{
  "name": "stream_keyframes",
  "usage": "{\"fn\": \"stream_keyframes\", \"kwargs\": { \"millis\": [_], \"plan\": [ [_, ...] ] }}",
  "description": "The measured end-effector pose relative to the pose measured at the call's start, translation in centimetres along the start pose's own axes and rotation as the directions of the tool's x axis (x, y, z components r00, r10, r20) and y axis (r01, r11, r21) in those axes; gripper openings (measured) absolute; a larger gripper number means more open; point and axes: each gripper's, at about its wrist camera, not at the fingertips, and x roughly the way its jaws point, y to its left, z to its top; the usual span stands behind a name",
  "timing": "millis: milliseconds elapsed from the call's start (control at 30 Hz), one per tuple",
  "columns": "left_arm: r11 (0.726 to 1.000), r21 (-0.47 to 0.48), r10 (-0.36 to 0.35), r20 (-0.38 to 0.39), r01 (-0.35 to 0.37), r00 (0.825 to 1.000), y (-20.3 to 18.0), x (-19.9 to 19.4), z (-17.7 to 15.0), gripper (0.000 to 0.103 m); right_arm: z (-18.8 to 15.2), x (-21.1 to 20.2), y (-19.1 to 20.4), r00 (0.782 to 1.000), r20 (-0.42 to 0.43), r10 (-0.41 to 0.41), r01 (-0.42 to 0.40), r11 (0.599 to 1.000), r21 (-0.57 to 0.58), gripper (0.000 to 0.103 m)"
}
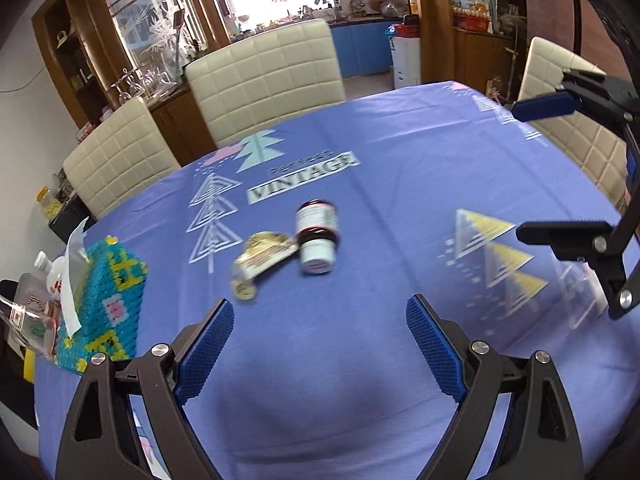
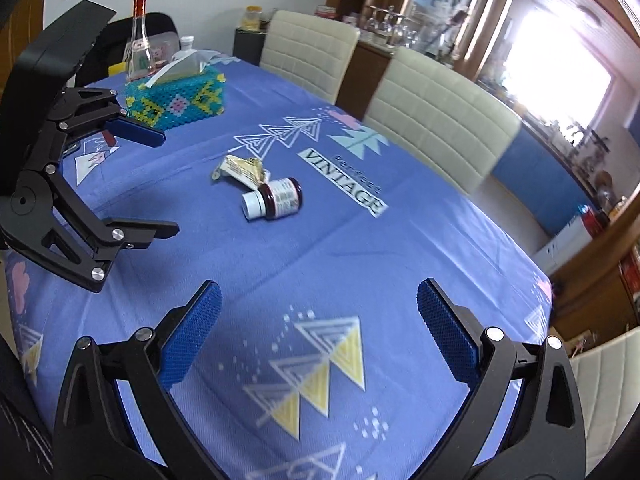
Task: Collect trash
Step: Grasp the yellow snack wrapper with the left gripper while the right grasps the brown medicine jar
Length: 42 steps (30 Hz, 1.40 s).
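We saw the small bottle (image 1: 317, 237) lying on its side near the middle of the desk (image 1: 400, 184), on the purple cloth. It was a short cylinder of dark glass with a white paper label and a white cap; the print on the label was too blurred to read. Touching it at the cap end lay the crumpled wrapper (image 1: 260, 256), thin, shiny, golden and white, folded in an irregular shape. In the right wrist view the same bottle (image 2: 276, 199) and wrapper (image 2: 240, 169) appeared a little sharper.

The cloth was smooth, with printed triangles and the word "VINTAGE". We held the left gripper (image 1: 320, 344) above the bare cloth in front of the trash, its fingers (image 1: 208, 344) wide apart and empty, with blue pads of a fine dotted texture. The right gripper (image 2: 318, 328) was also spread wide with nothing between its fingers (image 2: 192, 336).

At the desk edge stood a beaded tissue box (image 2: 176, 100) in turquoise and yellow, and behind it a clear glass bottle (image 2: 138, 46) with a red cap. In the left view this bottle was cut off by the frame. Cream padded chairs (image 1: 264, 76) with stitched squares stood around the desk.
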Motion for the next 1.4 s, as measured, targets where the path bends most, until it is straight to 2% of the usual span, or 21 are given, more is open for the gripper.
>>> {"fn": "stream_keyframes", "kwargs": {
  "millis": [200,467,600,800,933,1000,1033,1067,1100,1167,1267,1333,1400],
  "plan": [
    [0.999,0.02,0.026,-0.002,-0.026,1.0,3.9,4.0,-1.6,0.086,3.0,6.1,2.0,0.998,-0.026,0.054,-0.055,0.997,-0.053,0.097],
    [0.998,0.066,0.015,0.013,-0.016,1.0,6.3,8.7,-1.5,0.086,4.6,11.8,2.9,0.99,-0.05,0.135,-0.14,0.983,-0.117,0.097],
    [0.999,0.05,-0.018,0.013,0.018,1.0,7.1,10.5,-1.0,0.086,5.5,13.9,2.3,0.985,-0.048,0.165,-0.17,0.976,-0.134,0.099],
    [0.998,0.063,-0.028,0.009,0.027,1.0,7.2,12.8,-0.4,0.086,6.3,16.6,1.9,0.974,-0.077,0.212,-0.223,0.959,-0.173,0.099],
    [0.998,0.059,-0.034,0.017,0.033,0.999,7.4,13.5,-0.1,0.086,6.2,18.0,2.2,0.973,-0.093,0.213,-0.228,0.953,-0.198,0.099],
    [0.998,0.054,-0.036,0.022,0.035,0.999,7.5,13.8,0.2,0.086,6.2,18.3,2.1,0.97,-0.09,0.226,-0.24,0.953,-0.188,0.096],
    [0.998,0.05,-0.041,0.021,0.04,0.999,7.6,13.9,0.3,0.086,6.2,18.5,2.1,0.968,-0.092,0.235,-0.248,0.952,-0.182,0.088],
    [0.998,0.044,-0.047,0.018,0.046,0.999,7.6,14.0,0.4,0.086,6.1,18.7,2.1,0.963,-0.103,0.248,-0.263,0.949,-0.174,0.074],
    [0.998,0.039,-0.051,0.016,0.05,0.999,7.6,14.1,0.5,0.086,6.1,18.8,2.1,0.963,-0.106,0.246,-0.262,0.95,-0.169,0.073],
    [0.998,0.035,-0.057,0.018,0.056,0.998,7.4,14.1,0.6,0.081,5.8,18.6,2.2,0.961,-0.102,0.258,-0.273,0.948,-0.167,0.073],
    [0.996,0.027,-0.088,0.009,0.088,0.996,7.1,13.9,0.9,0.059,5.4,18.2,2.4,0.964,-0.102,0.245,-0.26,0.949,-0.177,0.073],
    [0.993,0.013,-0.119,-0.013,0.119,0.993,6.9,14.0,1.2,0.025,5.1,17.9,2.2,0.966,-0.104,0.237,-0.252,0.953,-0.17,0.073],
    [0.993,0.014,-0.113,-0.025,0.114,0.993,6.6,14.0,1.4,0.022,4.8,17.4,1.7,0.968,-0.105,0.228,-0.242,0.958,-0.152,0.073]
  ]
}}
